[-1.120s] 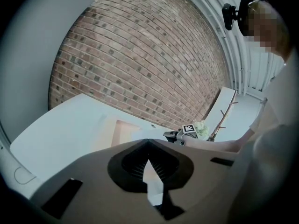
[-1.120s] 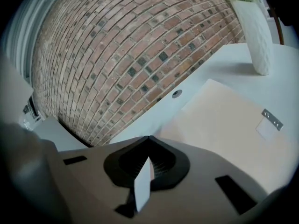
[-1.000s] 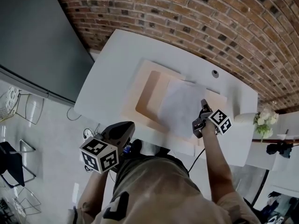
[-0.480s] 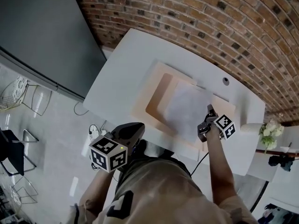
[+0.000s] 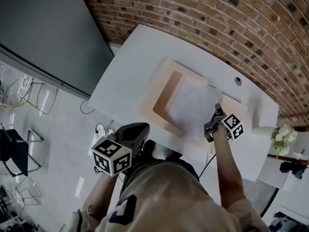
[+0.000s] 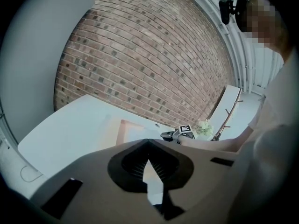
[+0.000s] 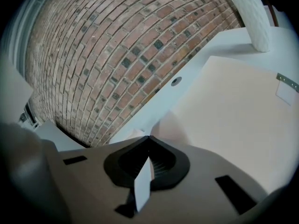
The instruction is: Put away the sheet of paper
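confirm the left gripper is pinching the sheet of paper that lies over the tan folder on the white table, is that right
Wrong gripper. The right gripper is pinching the sheet of paper that lies over the tan folder on the white table; the right gripper view shows the white edge between its jaws. The left gripper is off the table, holding nothing.

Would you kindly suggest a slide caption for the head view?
Right gripper holds the sheet of paper over a beige folder on the white table.
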Tool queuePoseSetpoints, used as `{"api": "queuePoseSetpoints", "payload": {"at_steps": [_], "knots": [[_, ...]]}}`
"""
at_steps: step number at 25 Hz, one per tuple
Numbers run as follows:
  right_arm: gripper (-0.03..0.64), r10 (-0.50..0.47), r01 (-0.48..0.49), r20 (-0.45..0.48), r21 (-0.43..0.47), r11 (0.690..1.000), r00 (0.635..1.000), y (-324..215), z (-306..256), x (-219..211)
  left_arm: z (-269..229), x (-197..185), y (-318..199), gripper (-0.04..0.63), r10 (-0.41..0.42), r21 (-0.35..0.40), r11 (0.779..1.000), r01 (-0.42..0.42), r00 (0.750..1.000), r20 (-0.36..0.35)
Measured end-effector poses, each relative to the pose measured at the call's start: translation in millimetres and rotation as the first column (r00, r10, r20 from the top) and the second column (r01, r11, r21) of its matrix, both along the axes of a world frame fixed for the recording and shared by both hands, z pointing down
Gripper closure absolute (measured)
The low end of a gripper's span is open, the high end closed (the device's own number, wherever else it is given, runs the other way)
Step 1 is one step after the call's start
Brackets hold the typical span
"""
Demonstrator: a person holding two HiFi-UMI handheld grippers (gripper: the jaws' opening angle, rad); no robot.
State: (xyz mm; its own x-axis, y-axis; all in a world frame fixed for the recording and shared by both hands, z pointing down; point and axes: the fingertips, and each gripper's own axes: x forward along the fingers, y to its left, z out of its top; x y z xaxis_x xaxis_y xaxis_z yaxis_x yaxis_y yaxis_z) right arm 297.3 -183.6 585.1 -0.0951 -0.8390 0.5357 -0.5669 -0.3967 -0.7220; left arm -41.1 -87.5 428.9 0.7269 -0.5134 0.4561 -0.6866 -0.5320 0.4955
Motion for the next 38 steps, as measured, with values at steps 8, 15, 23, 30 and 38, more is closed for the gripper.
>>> {"api": "queuePoseSetpoints", "payload": {"at_steps": [8,15,23,30,38], "knots": [[0.594,-0.008,0.008,0.015,-0.004,1.000,1.000,-2.5,4.4,-14.3,0.9,-10.2,0.5,0.581,-0.023,-0.008,1.000,0.023,1.000,0.011],[0.594,-0.003,0.003,0.011,-0.001,1.000,1.000,-4.3,4.9,-20.9,3.9,-15.0,2.1,0.581,-0.025,-0.014,1.000,0.025,1.000,0.014],[0.594,-0.007,0.007,0.003,0.008,1.000,1.000,-9.8,3.3,-27.0,5.9,-24.7,3.3,0.581,-0.034,-0.017,0.999,0.035,0.999,0.016],[0.594,-0.007,0.007,0.002,0.005,1.000,1.000,-12.3,5.9,-36.8,9.8,-32.4,6.9,0.581,-0.036,-0.027,0.999,0.037,0.999,0.013],[0.594,-0.006,0.006,-0.003,-0.002,1.000,1.000,-13.0,7.9,-41.9,11.9,-35.4,5.8,0.581,-0.034,-0.028,0.999,0.034,0.999,0.002]]}}
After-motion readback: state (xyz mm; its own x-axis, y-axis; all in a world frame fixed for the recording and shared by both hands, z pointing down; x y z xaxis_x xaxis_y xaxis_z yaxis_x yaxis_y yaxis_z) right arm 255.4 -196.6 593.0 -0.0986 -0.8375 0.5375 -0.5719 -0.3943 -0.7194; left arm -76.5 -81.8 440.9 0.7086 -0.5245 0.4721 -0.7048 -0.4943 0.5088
